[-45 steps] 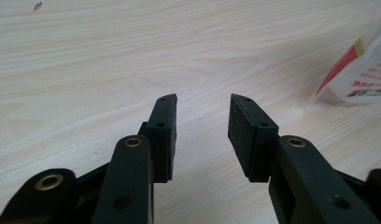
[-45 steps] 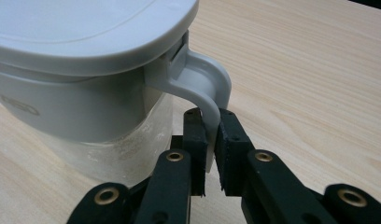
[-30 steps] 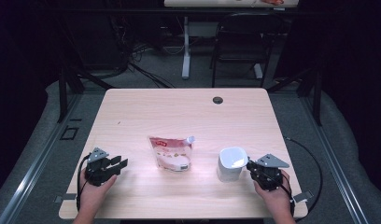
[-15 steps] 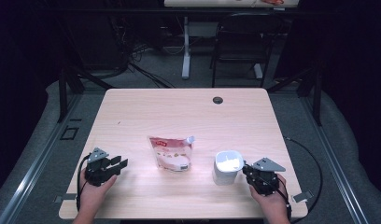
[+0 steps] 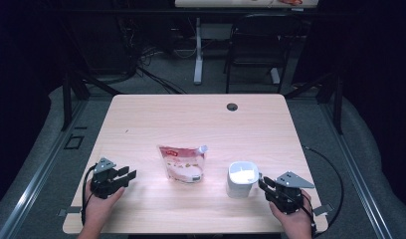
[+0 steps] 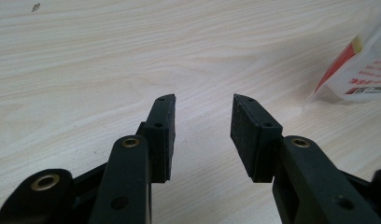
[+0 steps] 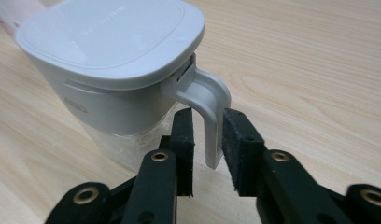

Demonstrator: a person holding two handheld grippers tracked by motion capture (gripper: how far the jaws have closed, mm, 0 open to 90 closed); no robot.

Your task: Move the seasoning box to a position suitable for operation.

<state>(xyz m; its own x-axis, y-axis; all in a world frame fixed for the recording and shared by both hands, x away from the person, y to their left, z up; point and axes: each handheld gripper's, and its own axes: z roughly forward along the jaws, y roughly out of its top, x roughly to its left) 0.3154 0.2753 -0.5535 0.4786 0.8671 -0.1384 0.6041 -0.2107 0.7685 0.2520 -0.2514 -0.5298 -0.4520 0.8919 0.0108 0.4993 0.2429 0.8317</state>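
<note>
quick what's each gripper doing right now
left gripper: open, holding nothing.
right gripper: shut on the jug handle.

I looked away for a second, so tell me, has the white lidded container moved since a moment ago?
Yes. The white lidded container has slid left, toward the pouch, and slightly nearer the table's front edge, its handle between the right hand-held gripper's jaws.

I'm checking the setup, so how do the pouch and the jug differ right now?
The pouch lies flat on the table; the jug stands upright. The pouch is a soft white bag with red print; the jug is rigid, pale grey, lidded. The right gripper has its fingers around the jug's handle; nothing touches the pouch.
</note>
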